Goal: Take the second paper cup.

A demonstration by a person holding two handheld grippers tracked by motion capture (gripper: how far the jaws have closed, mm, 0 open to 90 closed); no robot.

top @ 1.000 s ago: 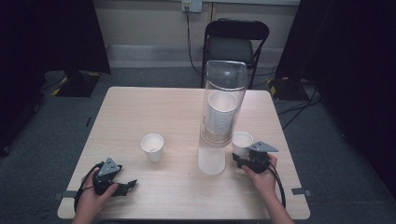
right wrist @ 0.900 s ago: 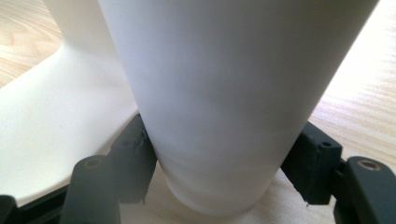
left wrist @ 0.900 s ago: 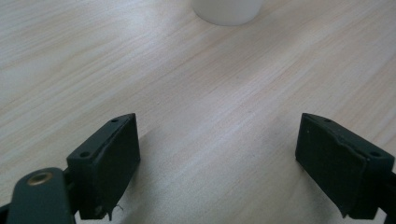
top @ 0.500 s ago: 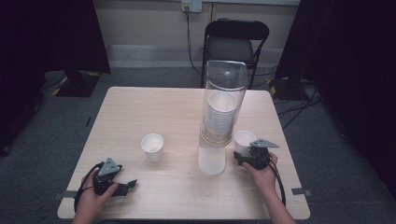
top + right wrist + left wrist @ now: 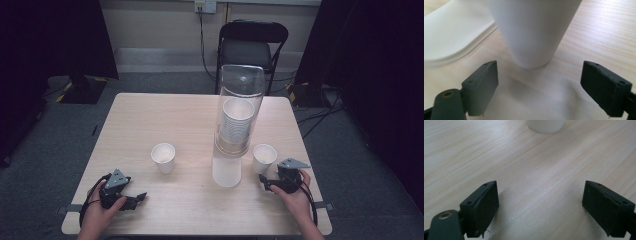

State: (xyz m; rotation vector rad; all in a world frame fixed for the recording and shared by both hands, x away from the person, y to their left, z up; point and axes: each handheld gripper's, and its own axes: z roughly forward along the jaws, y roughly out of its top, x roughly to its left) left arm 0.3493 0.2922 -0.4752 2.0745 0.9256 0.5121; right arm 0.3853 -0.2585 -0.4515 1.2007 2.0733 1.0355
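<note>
A clear tube dispenser (image 5: 239,110) holding a stack of white paper cups stands on a white base (image 5: 226,172) at mid table. One white cup (image 5: 163,157) stands to its left, another white cup (image 5: 263,158) to its right. My right gripper (image 5: 264,182) is open just in front of the right cup (image 5: 534,30), which stands a little beyond its jaws, untouched. The dispenser's base (image 5: 451,37) lies left of that cup. My left gripper (image 5: 139,198) rests open at the front left, jaws wide over bare wood, with the left cup's bottom (image 5: 546,125) far ahead.
The wooden table (image 5: 175,120) has free surface at the back and in the middle front. A black folding chair (image 5: 250,45) stands behind the table's far edge. Cables lie on the grey floor to the right.
The right cup now stands on the table slightly right of where it was held. My right gripper has let go of it and drawn back. The left gripper has stayed put.
</note>
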